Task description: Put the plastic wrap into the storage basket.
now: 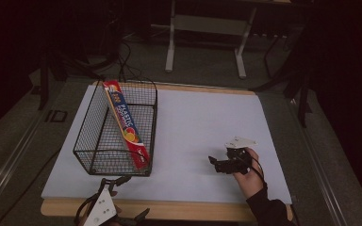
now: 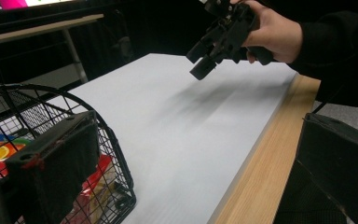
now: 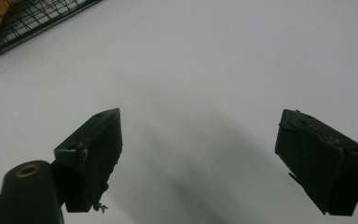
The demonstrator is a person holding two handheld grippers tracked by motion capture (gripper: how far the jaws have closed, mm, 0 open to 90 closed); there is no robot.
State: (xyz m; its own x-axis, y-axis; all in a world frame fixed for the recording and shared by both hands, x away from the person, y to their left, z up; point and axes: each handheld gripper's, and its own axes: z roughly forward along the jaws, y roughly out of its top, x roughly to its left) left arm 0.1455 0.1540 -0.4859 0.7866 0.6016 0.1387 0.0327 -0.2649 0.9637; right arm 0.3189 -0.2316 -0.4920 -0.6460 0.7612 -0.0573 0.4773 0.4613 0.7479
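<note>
Plastic-wrap box (image 1: 125, 123) leans inside a black wire basket (image 1: 94, 141) on a pale mat (image 1: 193, 122) over a wooden table (image 1: 169, 209); both grippers, left (image 1: 115, 181) and right (image 1: 215, 162), gape empty in a dim room.

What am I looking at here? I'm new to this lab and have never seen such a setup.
A person works at a white table, holding a hand-held two-jaw gripper in each hand. The high view looks down from above; the other two pictures come from cameras riding on each gripper. The right gripper hovers over bare table, jaws wide apart and holding nothing. The left gripper sits at the near edge beside a black wire basket, also open and holding nothing. Inside the basket a red plastic wrap box leans tilted.
</note>
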